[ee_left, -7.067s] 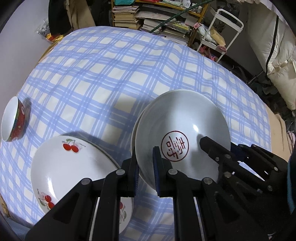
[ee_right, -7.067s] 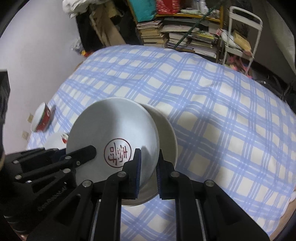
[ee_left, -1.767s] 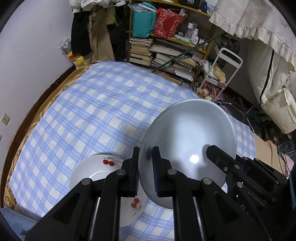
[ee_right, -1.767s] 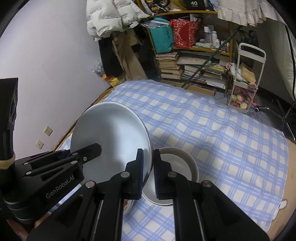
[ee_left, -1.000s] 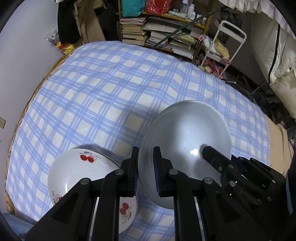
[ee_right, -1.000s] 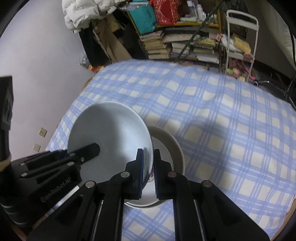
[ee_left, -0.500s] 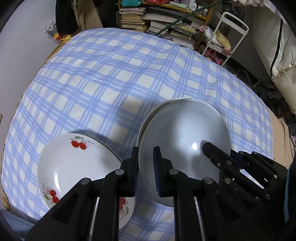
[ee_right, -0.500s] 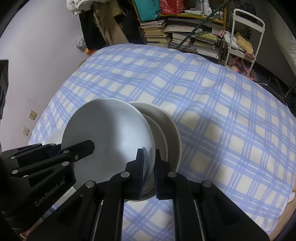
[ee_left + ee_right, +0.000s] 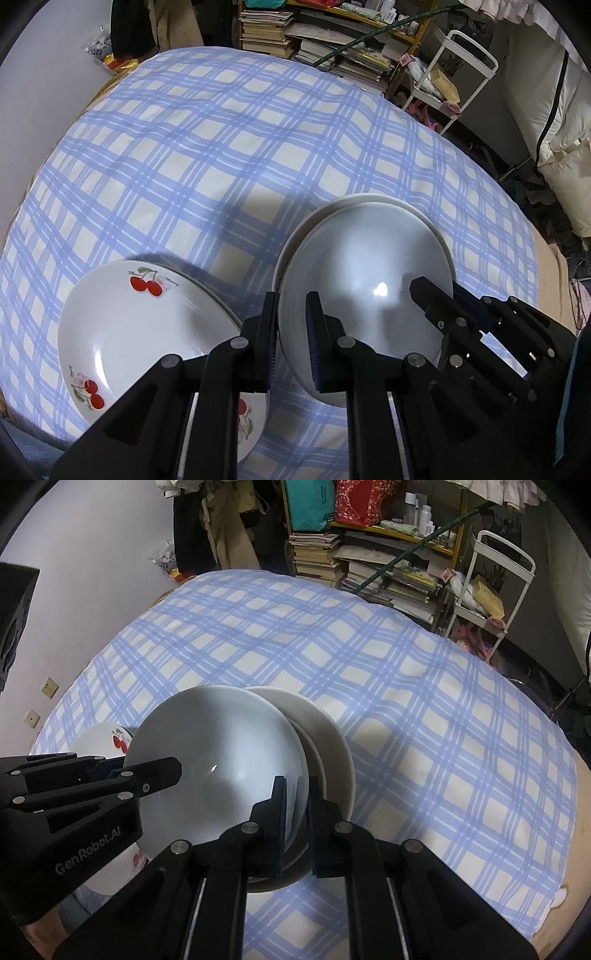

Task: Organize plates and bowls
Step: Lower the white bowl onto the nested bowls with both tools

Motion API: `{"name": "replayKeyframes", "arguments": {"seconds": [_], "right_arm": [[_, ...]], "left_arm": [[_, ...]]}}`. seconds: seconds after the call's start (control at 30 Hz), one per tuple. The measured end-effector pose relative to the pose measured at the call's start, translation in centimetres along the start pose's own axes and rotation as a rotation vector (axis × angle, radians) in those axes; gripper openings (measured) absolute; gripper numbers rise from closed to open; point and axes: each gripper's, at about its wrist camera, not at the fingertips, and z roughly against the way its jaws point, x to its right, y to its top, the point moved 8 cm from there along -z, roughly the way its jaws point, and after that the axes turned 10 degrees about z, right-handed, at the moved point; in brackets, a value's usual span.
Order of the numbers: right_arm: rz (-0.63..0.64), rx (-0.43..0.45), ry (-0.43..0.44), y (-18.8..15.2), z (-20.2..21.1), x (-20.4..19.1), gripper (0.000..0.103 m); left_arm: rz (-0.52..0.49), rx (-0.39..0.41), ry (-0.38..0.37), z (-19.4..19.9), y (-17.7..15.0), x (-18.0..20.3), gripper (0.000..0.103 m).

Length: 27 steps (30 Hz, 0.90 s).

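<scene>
A plain white plate (image 9: 364, 280) hangs low in the centre of both views, pinched at opposite edges of its rim — the left gripper (image 9: 291, 332) clenched on the edge nearest its own camera, the right gripper (image 9: 297, 805) clamped on the far side. Directly beneath, offset toward the upper right of the right wrist view, sits a cream plate (image 9: 332, 746) on the blue checked cloth (image 9: 221, 147); the held plate overlaps it and looks tilted, its left edge higher — whether they touch cannot be told. A cherry-patterned plate (image 9: 140, 325) lies beside them at lower left. The next move appears to be straight down, then letting go.
</scene>
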Motion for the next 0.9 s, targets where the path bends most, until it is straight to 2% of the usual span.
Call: {"name": "replayKeyframes", "arguments": {"seconds": [0.3,0.47,0.9], "right_arm": [[-0.027,0.026,0.012,0.4,0.5,0.2,0.011],[0.005,0.037,-0.032,0.5,1.1,0.4,0.014],[-0.074,0.081,0.019,0.9,2.7,1.1,0.017]], "left_arm": [[-0.008,0.021,-0.001,0.9,0.2,0.2,0.015],[0.013,0.027,-0.006,1.2,0.2,-0.2,0.015],[0.005,0.063,0.043,3.1,0.6,-1.5,0.018]]}}
